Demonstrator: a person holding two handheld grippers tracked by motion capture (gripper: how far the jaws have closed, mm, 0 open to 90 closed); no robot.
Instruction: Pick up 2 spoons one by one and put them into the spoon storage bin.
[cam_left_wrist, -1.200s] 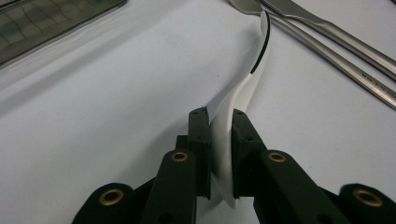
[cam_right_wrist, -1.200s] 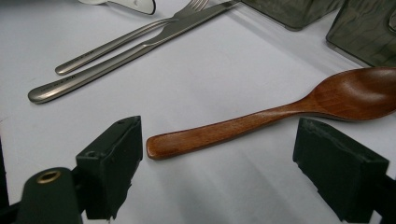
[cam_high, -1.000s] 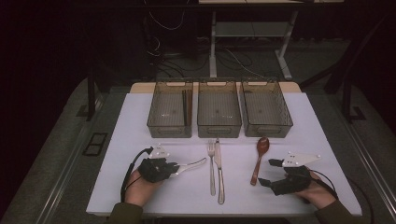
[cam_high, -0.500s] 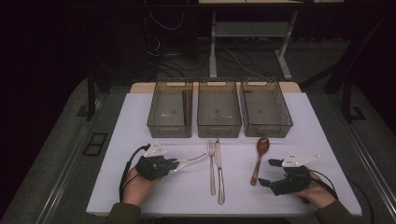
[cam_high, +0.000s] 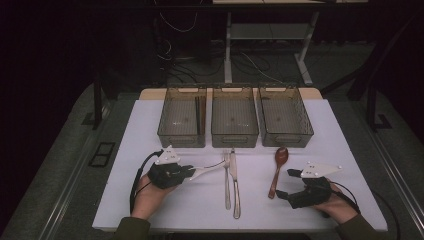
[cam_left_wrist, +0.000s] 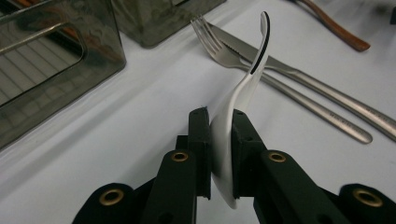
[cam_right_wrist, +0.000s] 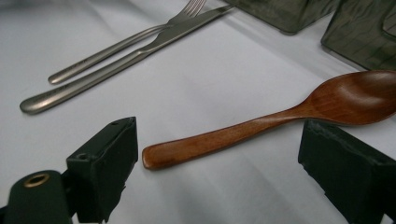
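- White plastic is the weak point: the left hand-held gripper (cam_left_wrist: 223, 140) has its jaws clamped on the handle end of a thin white spoon (cam_left_wrist: 243, 88), which sticks out at the centre of the left gripper view, bowl edge-on and off the tabletop (cam_high: 200, 200).
- The grip sits at the very tail of the handle, so the long free end could swing or twist between the pads if the hand turns quickly; a slip would drop it onto the fork (cam_left_wrist: 219, 42) and knife (cam_left_wrist: 289, 74) lying just beyond it.
- In the high view the spoon's bowl (cam_high: 202, 171) points toward the fork (cam_high: 226, 175) at centre frame; a careless sweep could knock the two steel pieces out of line.
- Three dark bins (cam_high: 235, 117) stand along the upper middle of the frame. The left one (cam_high: 182, 117) seems to hold some long dark pieces already, though the view is too dim to be sure. A tilted spoon could catch a bin rim and flip out.
- The right hand-held gripper (cam_right_wrist: 219, 163) is wide open and holds nothing, its jaws straddling the handle end of the wooden spoon (cam_right_wrist: 261, 126) at lower centre of the right gripper view. Closing there takes only the tip, so the heavy bowl may droop or pivot free.
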